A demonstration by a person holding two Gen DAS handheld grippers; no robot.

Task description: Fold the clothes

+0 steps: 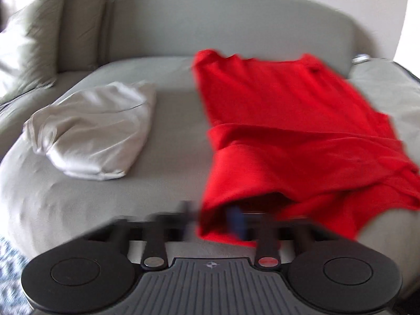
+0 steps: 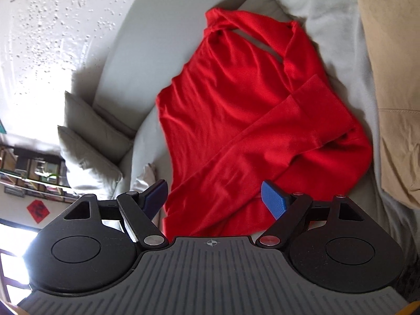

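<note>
Red long-sleeve shirt (image 2: 236, 120) lies spread on the pale grey sofa seat (image 1: 173, 120), soft knit w/ fine wrinkles running lengthwise. One sleeve (image 2: 275, 141) is folded diagonally across the body, cuff end up near the right shoulder. Neck opening (image 2: 257, 42) sits toward the curved sofa backrest (image 1: 223, 26); a strip of grey cushion shows thru it.

My left gripper (image 1: 218, 223) is at the shirt's near hem: red fabric bunches round the blurred fingers, one blue pad (image 1: 237, 223) half buried in a fold. Too smeared by motion blur, can't tell if those jaws are pinched on cloth or apart. My right gripper (image 2: 214, 199) hangs over the hem w/ jaws wide apart, blue ribbed pads (image 2: 273, 199) either side of the cloth, gripping nothing.

Edges: shirt's left side edge runs straight, bare smooth seat beside it, so room there. Near hem drapes over the rounded front edge of the seat. Right side of the shirt lies up against a rumpled light grey blanket (image 2: 328, 13), w/ a tan cushion (image 2: 388, 78) beyond it – tight on that side.

Around: a white folded garment (image 1: 92, 136), glossy and puffy, sits on the seat well left of the shirt, apart from it. Grey pillows (image 1: 29, 42) stacked in the far left corner. Textured white wall (image 2: 52, 26) behind.
</note>
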